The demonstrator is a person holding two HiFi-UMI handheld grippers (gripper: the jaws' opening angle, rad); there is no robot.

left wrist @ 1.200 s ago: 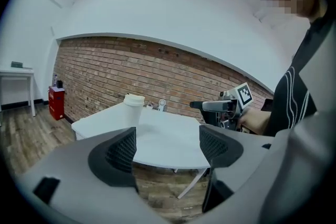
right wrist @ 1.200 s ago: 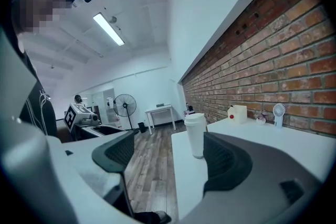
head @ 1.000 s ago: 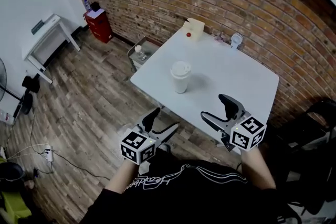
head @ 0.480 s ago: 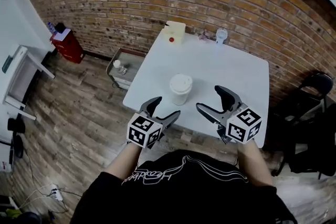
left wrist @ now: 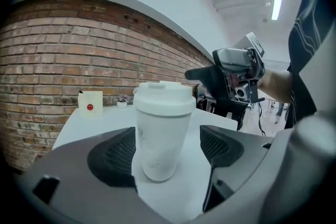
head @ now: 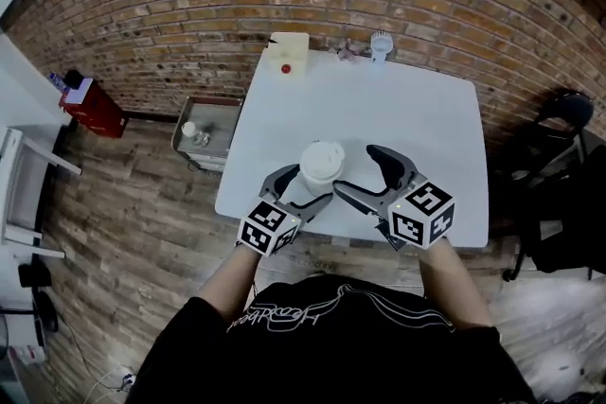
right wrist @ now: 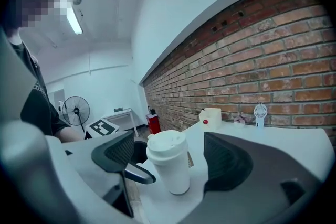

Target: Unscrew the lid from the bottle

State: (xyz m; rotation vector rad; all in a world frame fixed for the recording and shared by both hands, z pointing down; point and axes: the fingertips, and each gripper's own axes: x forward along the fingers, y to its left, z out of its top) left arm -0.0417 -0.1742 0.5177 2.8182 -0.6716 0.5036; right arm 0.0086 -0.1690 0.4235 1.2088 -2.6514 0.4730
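A white bottle (head: 321, 167) with a white screw lid (head: 322, 156) stands upright near the front edge of the white table (head: 417, 123). My left gripper (head: 303, 188) is open, its jaws on either side of the bottle's lower body (left wrist: 157, 139) with a gap on each side. My right gripper (head: 357, 172) is open too, just right of the bottle. In the right gripper view the bottle (right wrist: 172, 165) stands between the jaws, untouched. The left gripper view shows the right gripper (left wrist: 231, 78) beyond the bottle.
At the table's far edge by the brick wall sit a cream box with a red button (head: 288, 52) and a small white fan (head: 381, 43). A low cart (head: 201, 132) stands left of the table, and a dark chair (head: 559, 156) to its right.
The view has swung to face the table. Both grippers have moved forward from the table's front edge up to the bottle, and the left one now straddles it.
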